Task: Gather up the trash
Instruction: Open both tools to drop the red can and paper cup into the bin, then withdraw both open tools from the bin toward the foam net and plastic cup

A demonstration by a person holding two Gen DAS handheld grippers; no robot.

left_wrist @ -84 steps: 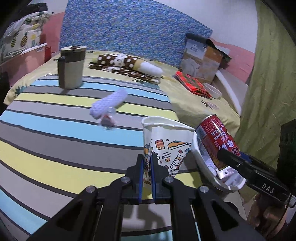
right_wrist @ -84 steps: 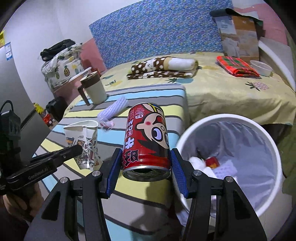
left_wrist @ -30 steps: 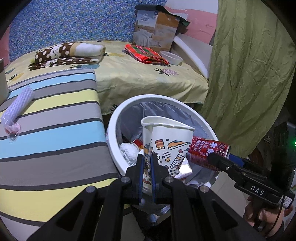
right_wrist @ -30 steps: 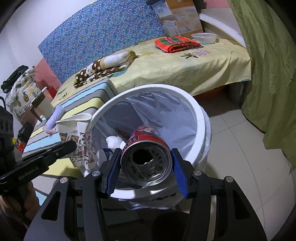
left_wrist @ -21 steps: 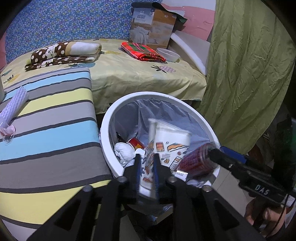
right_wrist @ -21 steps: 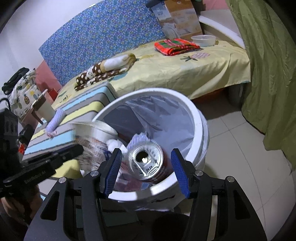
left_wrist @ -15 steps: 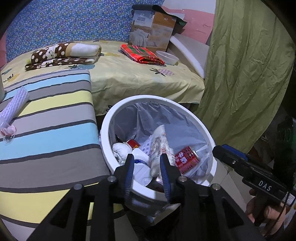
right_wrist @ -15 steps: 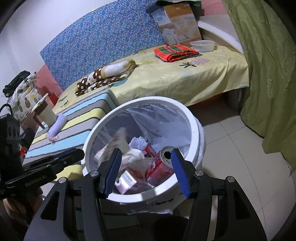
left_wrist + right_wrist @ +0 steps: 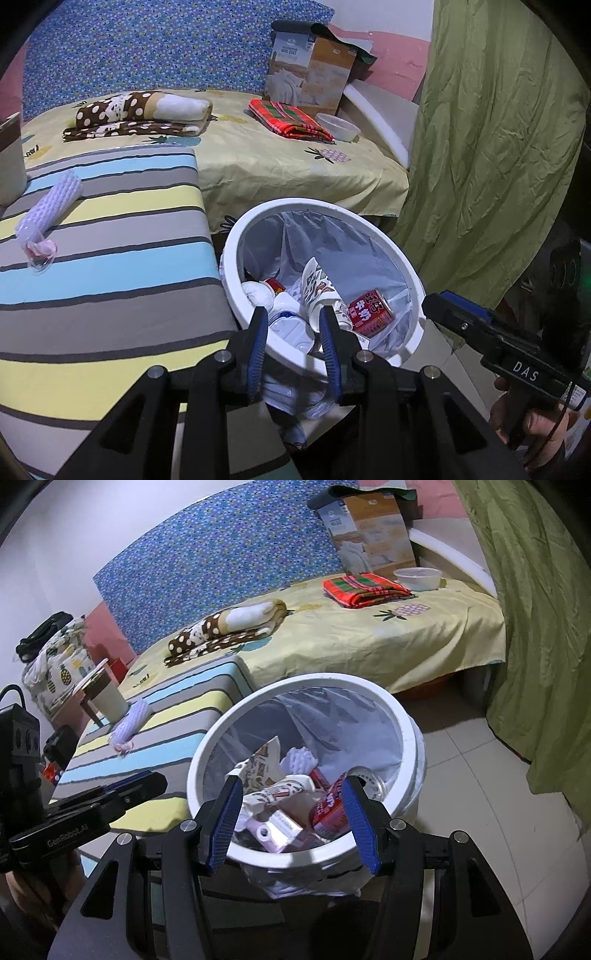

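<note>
Bin: the white trash bin [image 9: 413,269] with a clear liner stands on the floor, just beside the striped tabletop [image 9: 110,258] and near the bed [image 9: 258,162].
Paper cup: I see the printed paper cup [image 9: 317,291] lying tilted inside the bin among other rubbish.
Can: the red drink can [image 9: 369,308] lies on its side in the bin, just beside the cup.
Left tongs: my left tongs [image 9: 293,339] hang over the bin's near rim; the jaws have just been opening and now stand apart with nothing pressed between them.
Right tongs: my right tongs [image 9: 291,819] hang over the same bin, jaws wide apart and empty, the can [image 9: 332,805] below them.
Foam sleeve: a white foam net sleeve [image 9: 48,210] lies on the tabletop, well apart from the bin.
Mug: a lidded mug [image 9: 105,696] stands at the tabletop's far end.
Bed: a folded dotted blanket [image 9: 140,114], a red plaid cloth [image 9: 288,122] and a cardboard box [image 9: 310,74] sit on it.
</note>
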